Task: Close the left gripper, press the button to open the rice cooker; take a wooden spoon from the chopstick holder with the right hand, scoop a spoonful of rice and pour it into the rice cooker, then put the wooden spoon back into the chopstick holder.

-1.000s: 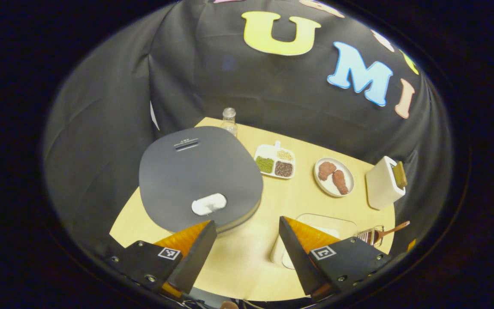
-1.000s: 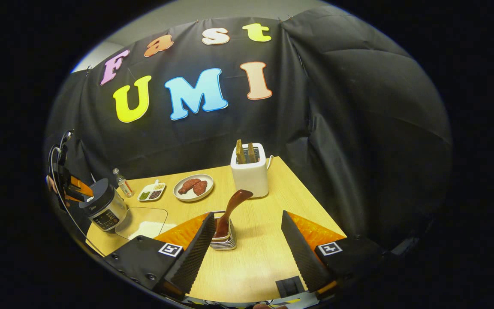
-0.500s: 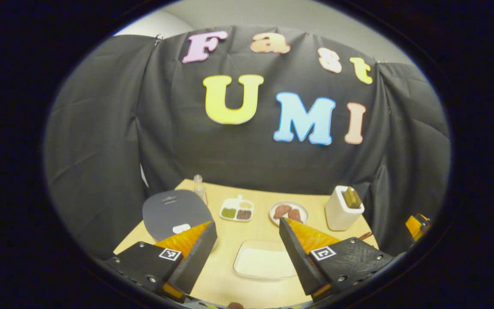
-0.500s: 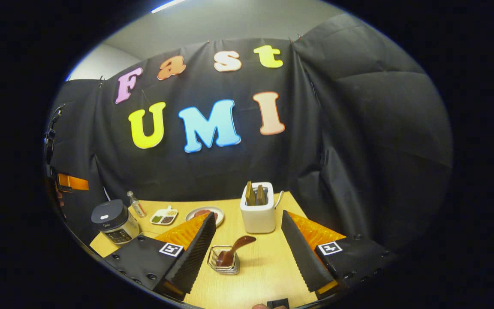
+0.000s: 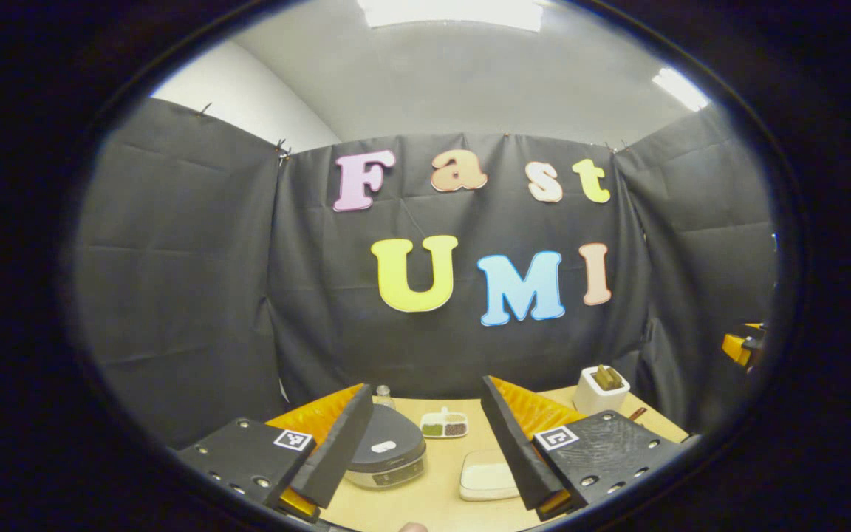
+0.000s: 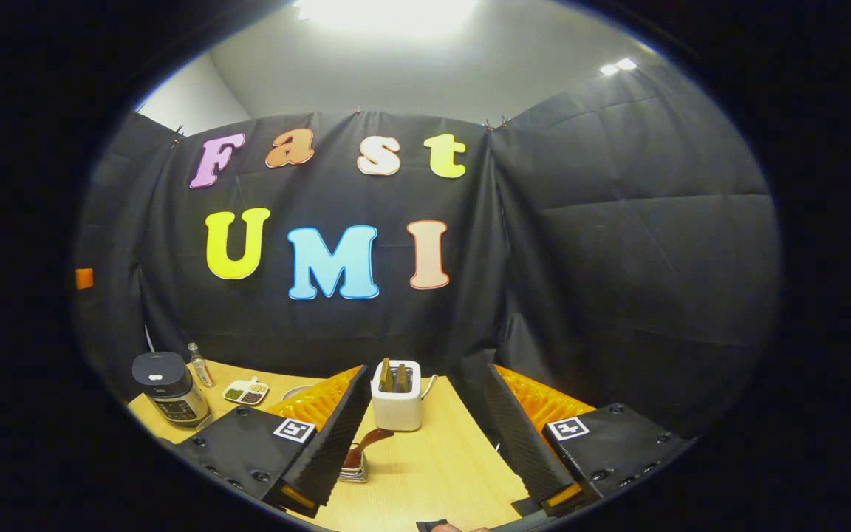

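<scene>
Both grippers pulled up and back since a second ago; table now low and far.
Left gripper spread, right gripper spread, both empty. Rice cooker lid shut, wooden spoon in chopstick holder. Step one pending: pinch left shut, descend onto button.

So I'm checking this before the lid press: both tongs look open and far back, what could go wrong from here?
1. The left tongs are open; the lid button on the rice cooker is small, so unclosed fingers might straddle it.
2. The rice tray lies close beside the cooker and could get nudged.
3. The wooden spoon leans in the chopstick holder close to the toaster; the right tongs could bump either one.
</scene>
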A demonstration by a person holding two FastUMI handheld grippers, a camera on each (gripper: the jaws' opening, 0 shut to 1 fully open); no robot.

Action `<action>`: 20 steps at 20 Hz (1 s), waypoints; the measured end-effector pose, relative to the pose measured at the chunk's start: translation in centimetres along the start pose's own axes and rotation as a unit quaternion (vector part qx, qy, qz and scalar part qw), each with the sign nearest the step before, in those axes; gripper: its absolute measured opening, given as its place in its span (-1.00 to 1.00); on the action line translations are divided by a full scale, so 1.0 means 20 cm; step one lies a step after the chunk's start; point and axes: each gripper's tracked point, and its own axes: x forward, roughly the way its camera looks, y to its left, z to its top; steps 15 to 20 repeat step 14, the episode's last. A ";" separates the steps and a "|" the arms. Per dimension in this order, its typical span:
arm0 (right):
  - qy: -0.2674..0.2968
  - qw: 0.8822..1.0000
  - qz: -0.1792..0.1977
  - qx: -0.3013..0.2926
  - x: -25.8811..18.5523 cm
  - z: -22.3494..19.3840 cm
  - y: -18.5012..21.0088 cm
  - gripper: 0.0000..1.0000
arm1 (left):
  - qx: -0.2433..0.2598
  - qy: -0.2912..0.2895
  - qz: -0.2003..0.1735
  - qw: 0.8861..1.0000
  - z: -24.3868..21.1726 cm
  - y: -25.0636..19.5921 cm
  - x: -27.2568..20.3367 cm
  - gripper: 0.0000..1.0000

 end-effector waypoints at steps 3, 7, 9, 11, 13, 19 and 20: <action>0.007 1.000 -0.016 0.015 -0.15 -0.08 -0.03 0.96 | -0.039 -0.001 -0.010 0.999 -0.11 0.01 -0.12 0.83; 0.031 0.999 -0.012 0.019 -0.28 -0.18 0.00 0.96 | -0.065 0.004 -0.004 0.998 -0.18 0.08 -0.22 0.83; 0.026 0.999 -0.011 0.022 -0.29 -0.15 0.03 0.96 | -0.064 0.008 0.001 0.998 -0.21 0.15 -0.23 0.83; 0.021 0.999 -0.001 0.029 -0.29 -0.11 0.10 0.96 | -0.058 0.005 0.002 0.998 -0.21 0.19 -0.21 0.83; 0.023 0.999 0.017 0.023 -0.28 -0.09 0.17 0.96 | -0.047 0.013 0.004 0.999 -0.23 0.24 -0.15 0.82; 0.023 0.999 0.024 0.015 -0.26 -0.07 0.20 0.96 | -0.050 0.018 0.006 0.999 -0.23 0.25 -0.12 0.83; 0.023 0.999 0.024 0.015 -0.26 -0.07 0.20 0.96 | -0.050 0.018 0.006 0.999 -0.23 0.25 -0.12 0.83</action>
